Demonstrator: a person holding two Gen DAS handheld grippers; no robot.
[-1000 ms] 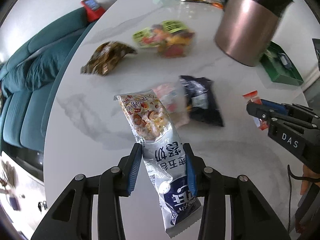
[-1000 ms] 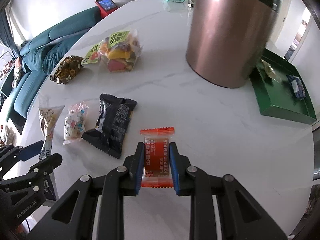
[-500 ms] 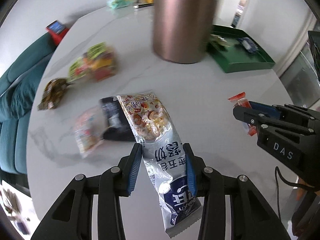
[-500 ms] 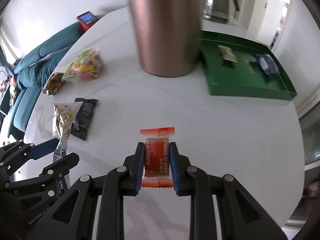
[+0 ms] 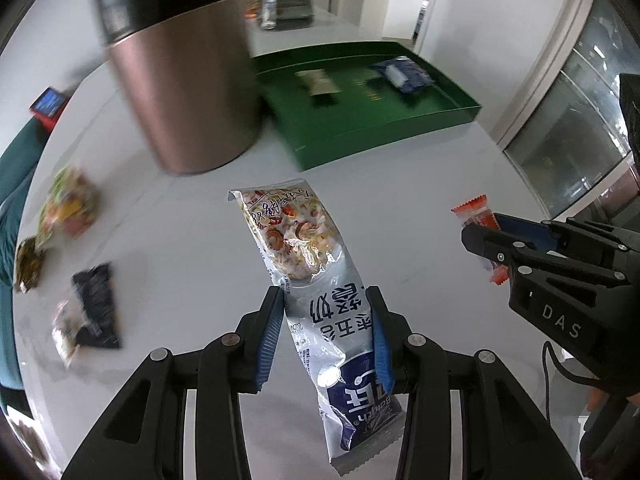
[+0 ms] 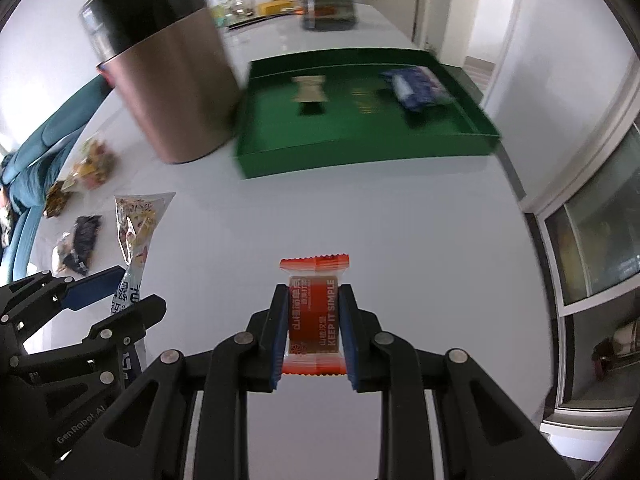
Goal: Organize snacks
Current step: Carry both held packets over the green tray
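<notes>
Cereal pouch (image 5: 310, 288) lengthwise along left tool (image 5: 326, 334), printed end forward

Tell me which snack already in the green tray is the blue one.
The blue packet near the green tray's right end. The other snack there, a tan packet, lies further left, nearer the copper bin.

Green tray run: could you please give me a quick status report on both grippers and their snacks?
Left gripper shut on long silver pouch. Right gripper shut on orange packet. Green tray ahead; copper bin beside it, path open.
</notes>
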